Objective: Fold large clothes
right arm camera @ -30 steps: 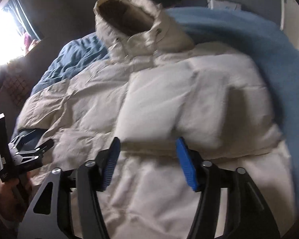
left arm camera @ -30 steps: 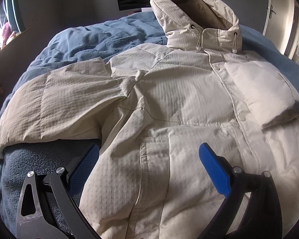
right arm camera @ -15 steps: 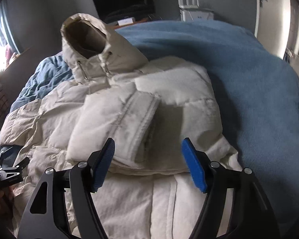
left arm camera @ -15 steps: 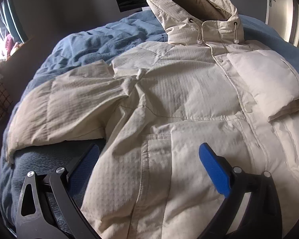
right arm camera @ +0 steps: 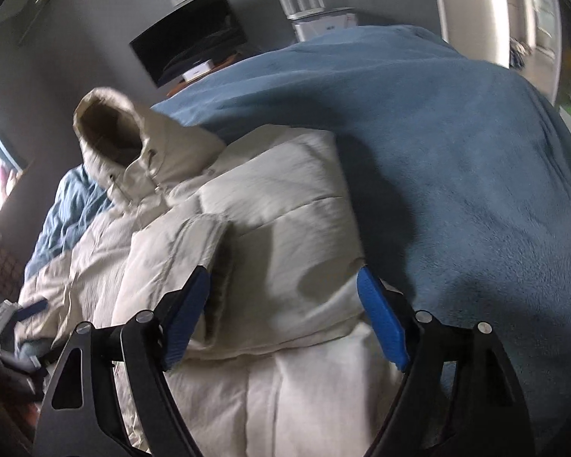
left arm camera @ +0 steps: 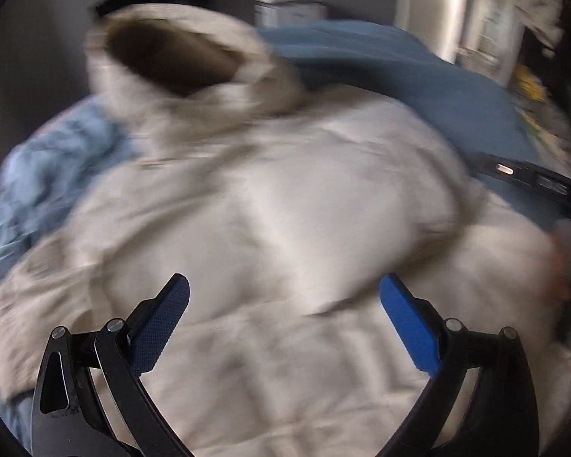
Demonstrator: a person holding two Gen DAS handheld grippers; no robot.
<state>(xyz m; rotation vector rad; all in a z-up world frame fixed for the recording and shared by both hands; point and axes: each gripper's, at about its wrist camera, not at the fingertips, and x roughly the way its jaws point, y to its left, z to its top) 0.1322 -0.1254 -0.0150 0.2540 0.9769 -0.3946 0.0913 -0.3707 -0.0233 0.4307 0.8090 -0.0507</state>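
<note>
Now jacket (right arm camera: 270, 228) lengthwise on blanket (right arm camera: 456, 133), hood (right arm camera: 110, 133) far end; both jaws spread, empty.

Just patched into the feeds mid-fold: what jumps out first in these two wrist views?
A big cream hooded jacket dominates both views, spread front-up on a blue blanket, its hood gaping toward the far wall. One sleeve is already folded across the chest. The right tool hangs open over the jacket's right edge, and the left tool is open above the lower front, in a motion-blurred view.
</note>
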